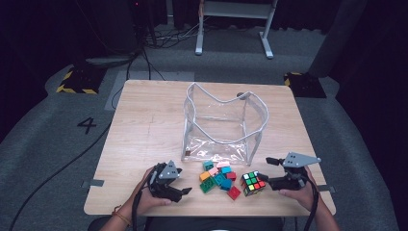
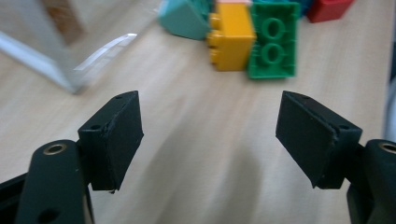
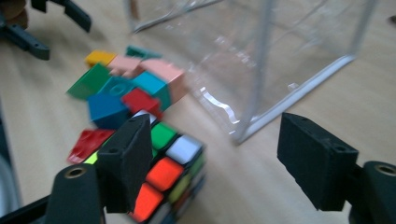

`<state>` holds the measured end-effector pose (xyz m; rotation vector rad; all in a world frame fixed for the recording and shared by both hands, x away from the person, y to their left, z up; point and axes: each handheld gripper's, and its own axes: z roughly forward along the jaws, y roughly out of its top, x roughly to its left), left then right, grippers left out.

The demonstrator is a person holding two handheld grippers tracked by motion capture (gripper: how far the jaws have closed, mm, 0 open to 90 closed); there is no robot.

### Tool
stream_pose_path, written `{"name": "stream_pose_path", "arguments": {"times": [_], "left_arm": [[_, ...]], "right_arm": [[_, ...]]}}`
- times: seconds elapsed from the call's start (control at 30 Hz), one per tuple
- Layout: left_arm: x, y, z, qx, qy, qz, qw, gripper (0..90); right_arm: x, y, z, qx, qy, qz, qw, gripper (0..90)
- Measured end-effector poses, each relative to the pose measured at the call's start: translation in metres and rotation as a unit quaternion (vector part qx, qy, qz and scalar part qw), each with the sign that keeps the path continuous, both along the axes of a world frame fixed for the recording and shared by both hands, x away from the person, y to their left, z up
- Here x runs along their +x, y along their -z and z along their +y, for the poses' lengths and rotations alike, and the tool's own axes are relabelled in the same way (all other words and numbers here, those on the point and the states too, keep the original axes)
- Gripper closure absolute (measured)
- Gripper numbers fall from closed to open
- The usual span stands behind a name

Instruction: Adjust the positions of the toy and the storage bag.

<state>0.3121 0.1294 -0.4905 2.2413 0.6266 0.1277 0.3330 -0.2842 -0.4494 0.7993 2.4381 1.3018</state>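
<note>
Grey carpet surrounded the wooden bench (image 1: 144,125) where I worked. At the left, my left claw (image 1: 185,185) sat released, jaws wide apart over bare wood, aimed toward the pile of toy bricks (image 1: 219,178); a yellow brick (image 2: 231,39) and a green brick (image 2: 273,39) lay touching just ahead. Behind the pile stood the clear plastic bag (image 1: 223,122), upright and open. Right of the pile sat the puzzle cube (image 1: 252,183), with my right claw (image 1: 269,169) spread open beside it, 1 jaw close against the cube.

Lab or studio, dark curtains (image 1: 43,29), floor cables (image 1: 144,57), hazard-taped bases (image 1: 77,82), numbered carpet (image 1: 86,125)
</note>
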Motion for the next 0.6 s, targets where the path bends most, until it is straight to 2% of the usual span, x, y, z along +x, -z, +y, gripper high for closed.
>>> {"name": "stream_pose_path", "arguments": {"times": [0.03,0.07,0.17,0.27,0.3,0.33,0.37,0.4,0.47,0.53,0.57,0.6], "left_arm": [[-0.002,0.001,-0.005,0.004,0.006,0.0,1.0,23.5],[-0.002,0.002,-0.009,0.01,0.01,-0.005,0.9999,23.7],[-0.004,0.004,-0.02,0.009,0.014,0.013,0.9998,24.0],[0.002,0.008,-0.032,0.007,0.012,0.012,0.9998,24.6],[0.002,0.007,-0.033,0.022,0.005,0.019,0.9996,24.8],[0.004,0.009,-0.037,0.025,0.013,0.006,0.9996,24.9],[0.004,0.01,-0.04,0.022,0.014,0.003,0.9997,24.8],[0.004,0.01,-0.042,0.029,0.003,-0.001,0.9996,25.3],[0.008,0.01,-0.044,0.027,0.004,0.001,0.9996,25.8],[0.012,0.011,-0.046,0.031,-0.003,-0.007,0.9995,26.0],[0.016,0.011,-0.047,0.027,-0.001,-0.008,0.9996,24.8],[0.016,0.01,-0.048,0.036,-0.014,-0.007,0.9992,24.8]], "right_arm": [[-0.006,0.003,0.004,-0.015,-0.005,0.003,0.9999,24.8],[-0.01,0.005,0.007,-0.019,-0.008,0.007,0.9998,25.2],[-0.019,0.009,0.011,-0.002,-0.012,0.018,0.9998,25.3],[-0.024,0.011,0.012,0.007,-0.004,0.014,0.9999,24.2],[-0.025,0.011,0.013,0.003,-0.006,0.012,0.9999,24.2],[-0.026,0.01,0.014,0.001,-0.008,0.008,0.9999,24.2],[-0.027,0.009,0.016,0.001,-0.012,0.005,0.9999,24.2],[-0.029,0.008,0.016,0.003,-0.015,0.005,0.9999,24.1],[-0.031,0.007,0.019,0.004,-0.018,0.002,0.9998,23.5],[-0.031,0.009,0.022,-0.01,-0.023,-0.008,0.9997,21.1],[-0.029,0.013,0.024,-0.015,-0.015,-0.012,0.9997,18.6],[-0.029,0.013,0.024,-0.015,-0.015,-0.012,0.9997,18.6]]}}
